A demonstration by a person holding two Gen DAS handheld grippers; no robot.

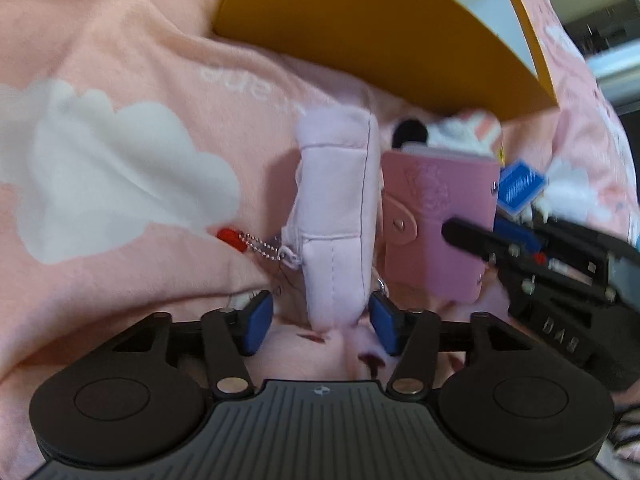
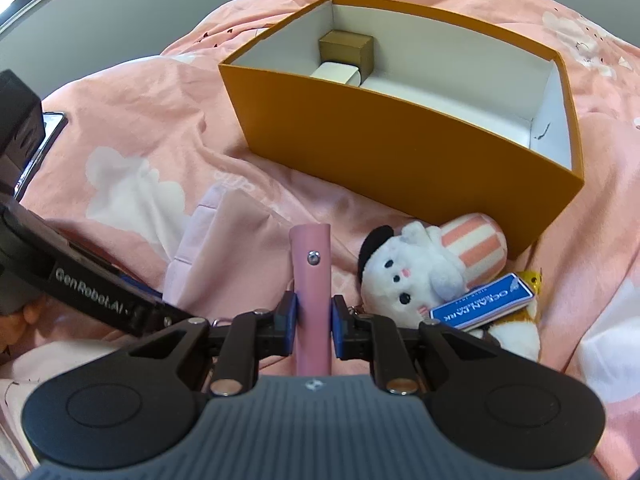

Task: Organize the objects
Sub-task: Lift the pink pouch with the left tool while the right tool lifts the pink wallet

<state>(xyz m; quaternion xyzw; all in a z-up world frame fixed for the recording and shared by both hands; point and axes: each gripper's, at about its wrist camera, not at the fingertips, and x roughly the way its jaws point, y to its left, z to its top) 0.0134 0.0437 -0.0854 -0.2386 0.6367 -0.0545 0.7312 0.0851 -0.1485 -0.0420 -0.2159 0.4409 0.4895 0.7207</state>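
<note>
My left gripper point(image 1: 322, 324) stands open, pointing down at a lilac fabric pouch point(image 1: 340, 220). The pouch's near end lies between the blue pads; the left pad is clear of it and the right pad is at its edge. A ball chain with a red tag point(image 1: 230, 236) hangs off the pouch. Beside it on the right, my right gripper point(image 2: 314, 320) is shut on a pink snap-button card holder point(image 2: 312, 276), which stands upright. In the left wrist view the card holder point(image 1: 436, 216) shows with the right gripper point(image 1: 472, 240) on it. The pouch point(image 2: 224, 248) lies left of the card holder.
An open orange box point(image 2: 400, 140) with a white inside stands behind, holding a small brown box point(image 2: 348, 50) and a white item point(image 2: 336, 74). A white plush cat point(image 2: 412, 276) and a blue tag point(image 2: 484, 302) lie against the box. Everything rests on a rumpled pink cloud-print bedspread point(image 2: 132, 184).
</note>
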